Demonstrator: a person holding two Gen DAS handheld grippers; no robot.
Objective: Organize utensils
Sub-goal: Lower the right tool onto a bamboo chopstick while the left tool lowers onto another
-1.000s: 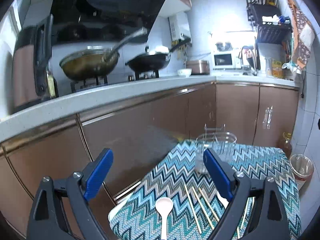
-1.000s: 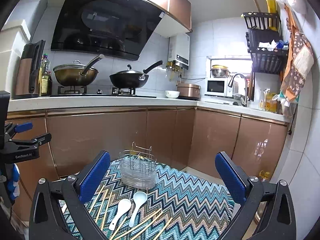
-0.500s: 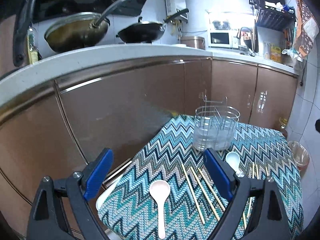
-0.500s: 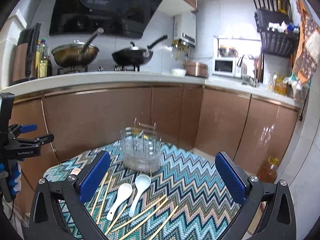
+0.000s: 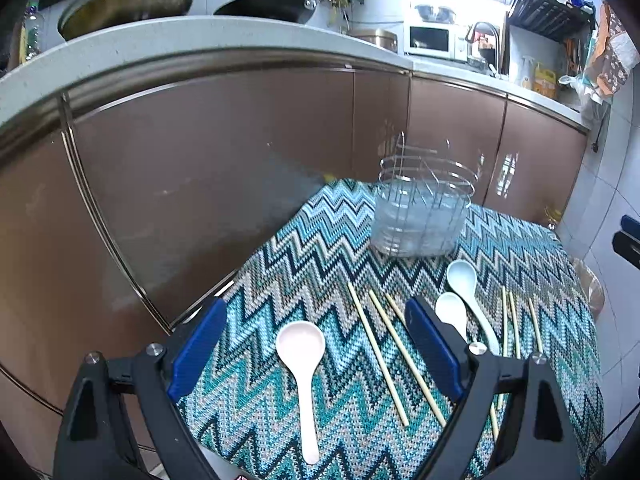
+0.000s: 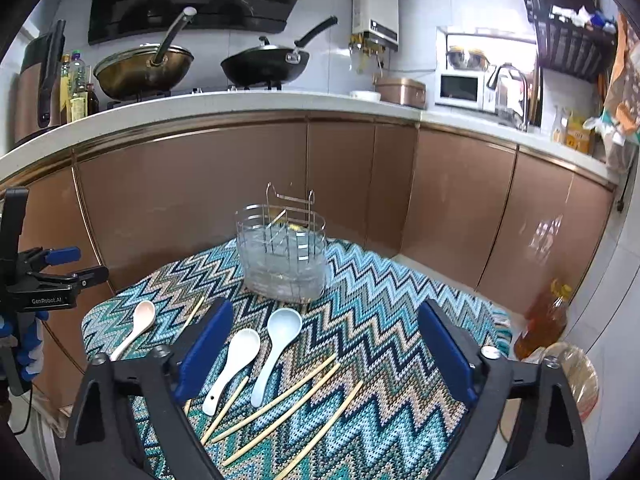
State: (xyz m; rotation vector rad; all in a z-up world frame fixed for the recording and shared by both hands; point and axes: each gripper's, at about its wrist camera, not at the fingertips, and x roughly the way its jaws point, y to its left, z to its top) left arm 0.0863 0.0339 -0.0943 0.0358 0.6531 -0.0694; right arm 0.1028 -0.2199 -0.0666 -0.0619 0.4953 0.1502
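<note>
Holder: the wire holder [image 6: 282, 256] stands upright at the far end of the table [image 6: 400, 300], clear liner inside. It looks empty, so your sorting has not begun.

Spoons: three lie flat on the cloth, bowls toward the holder. The pink spoon [image 5: 302, 364] is alone near the left edge; the white spoon [image 6: 234, 364] and blue spoon [image 6: 276, 352] lie side by side mid-table, near each other (whether they touch I cannot tell).

Chopsticks: loose chopsticks [image 6: 288, 404] lie scattered in two groups, fanned rather than bundled, some beside the spoon handles. Judged: you will need to take them singly or in pairs.

Left gripper [image 5: 312, 348]: fingers spread wide, nothing between the pads. You hold it angled down over the pink spoon, which lies on the cloth between the two fingers, lengthwise; not yet touched.

Right gripper [image 6: 324, 344]: its jaws have just been closing a little yet stand wide apart, gripping nothing. The white and blue spoons lie on the cloth between the fingers, below them, untouched.

Placement rationale: each gripper is lined up along a spoon's length, likely so you can pinch a handle across its narrow width.

Risk: thin handles lying flat on soft cloth may slip or snag the weave (judgement only).
</note>
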